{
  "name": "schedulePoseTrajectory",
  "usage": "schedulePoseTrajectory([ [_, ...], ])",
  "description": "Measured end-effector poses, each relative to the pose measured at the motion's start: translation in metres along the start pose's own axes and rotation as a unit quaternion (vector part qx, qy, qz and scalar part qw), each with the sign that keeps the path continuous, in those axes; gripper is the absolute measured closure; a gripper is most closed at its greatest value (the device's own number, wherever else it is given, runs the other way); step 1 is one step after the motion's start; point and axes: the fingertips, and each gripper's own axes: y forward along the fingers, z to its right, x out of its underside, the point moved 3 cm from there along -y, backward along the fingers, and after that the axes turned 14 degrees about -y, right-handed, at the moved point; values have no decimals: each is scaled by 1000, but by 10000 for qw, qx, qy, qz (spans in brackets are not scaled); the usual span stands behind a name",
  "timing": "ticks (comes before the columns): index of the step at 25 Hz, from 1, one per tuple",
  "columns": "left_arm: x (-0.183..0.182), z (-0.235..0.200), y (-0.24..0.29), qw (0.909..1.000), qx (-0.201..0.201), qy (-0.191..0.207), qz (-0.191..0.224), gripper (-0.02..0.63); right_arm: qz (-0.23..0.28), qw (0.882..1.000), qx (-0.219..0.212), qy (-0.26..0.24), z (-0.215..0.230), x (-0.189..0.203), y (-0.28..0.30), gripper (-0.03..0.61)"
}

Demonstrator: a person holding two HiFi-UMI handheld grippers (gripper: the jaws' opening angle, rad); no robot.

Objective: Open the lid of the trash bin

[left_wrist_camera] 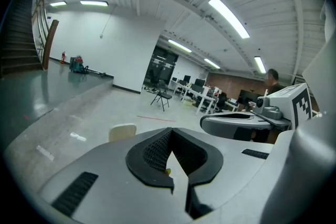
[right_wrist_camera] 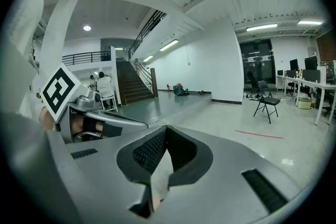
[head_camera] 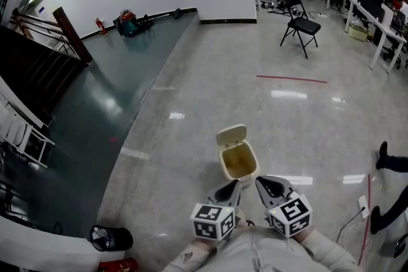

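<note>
A small cream trash bin (head_camera: 238,162) stands on the pale floor just ahead of me, its lid (head_camera: 231,135) swung up and back so the inside shows. Both grippers hover close in front of my body, short of the bin and apart from it. My left gripper (head_camera: 228,190) is shut with nothing in it. My right gripper (head_camera: 268,187) is also shut and empty. In the left gripper view, only the raised lid (left_wrist_camera: 122,132) peeks over the left gripper (left_wrist_camera: 170,140), and the right gripper (left_wrist_camera: 245,121) lies alongside. In the right gripper view, the right gripper (right_wrist_camera: 167,139) hides the bin.
A dark green raised floor (head_camera: 95,105) lies to the left. A black folding chair (head_camera: 301,23) stands far ahead, with desks (head_camera: 376,9) at the far right. A black round container (head_camera: 109,237) sits at lower left. A cable and socket (head_camera: 362,204) and someone's feet (head_camera: 384,156) are at the right.
</note>
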Motion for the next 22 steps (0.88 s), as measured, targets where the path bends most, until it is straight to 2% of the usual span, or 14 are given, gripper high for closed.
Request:
schedulePoseTrajectory([
  [22, 0, -3, 0, 10000, -17, 15, -36, 611, -38, 10000, 31, 3, 0, 1, 4, 575],
])
